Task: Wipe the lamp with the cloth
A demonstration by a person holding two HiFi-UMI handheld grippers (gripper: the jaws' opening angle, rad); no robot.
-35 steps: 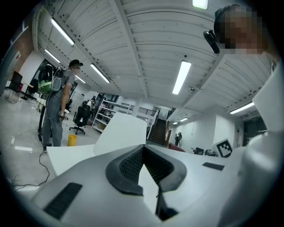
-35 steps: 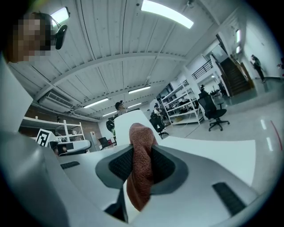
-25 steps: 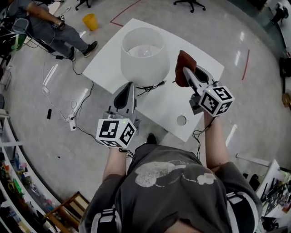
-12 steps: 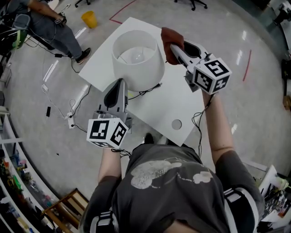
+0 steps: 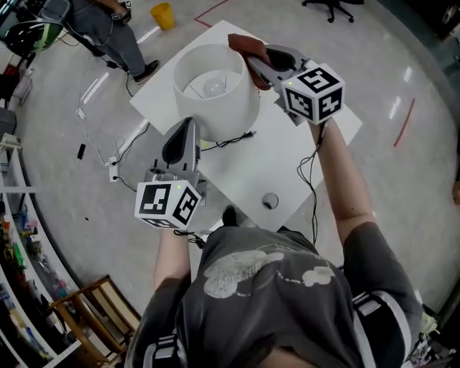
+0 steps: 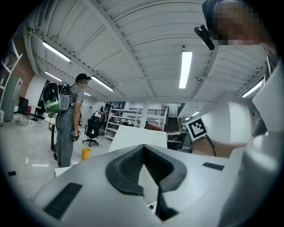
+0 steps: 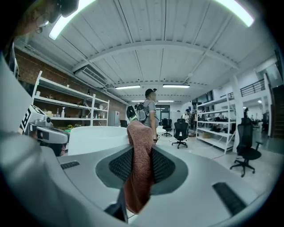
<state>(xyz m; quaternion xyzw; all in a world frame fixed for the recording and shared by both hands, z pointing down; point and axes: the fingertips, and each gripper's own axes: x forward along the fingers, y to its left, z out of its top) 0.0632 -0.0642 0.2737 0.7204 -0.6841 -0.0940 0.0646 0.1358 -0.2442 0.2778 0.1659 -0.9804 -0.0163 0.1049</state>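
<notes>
A lamp with a white drum shade [image 5: 215, 97] stands on the white table [image 5: 302, 144]; its bulb shows through the open top. My right gripper [image 5: 251, 57] is shut on a red-brown cloth [image 5: 243, 44], held at the shade's upper right rim. In the right gripper view the cloth [image 7: 141, 168] hangs between the jaws, with the shade [image 7: 95, 138] just left of it. My left gripper [image 5: 188, 123] is shut and holds nothing, its tip at the shade's near side. The shade [image 6: 137, 135] fills the space ahead of the left gripper [image 6: 143, 148].
The lamp's black cable [image 5: 230, 140] trails over the table toward the left edge. A round hole [image 5: 269, 201] sits near the table's front corner. On the floor are a yellow bucket [image 5: 163, 14], a standing person [image 5: 108, 29], a power strip [image 5: 115, 172] and a wooden chair [image 5: 93, 316].
My right gripper has carried the cloth from beside the lamp up to the shade's top rim. The left gripper has edged closer to the shade.
</notes>
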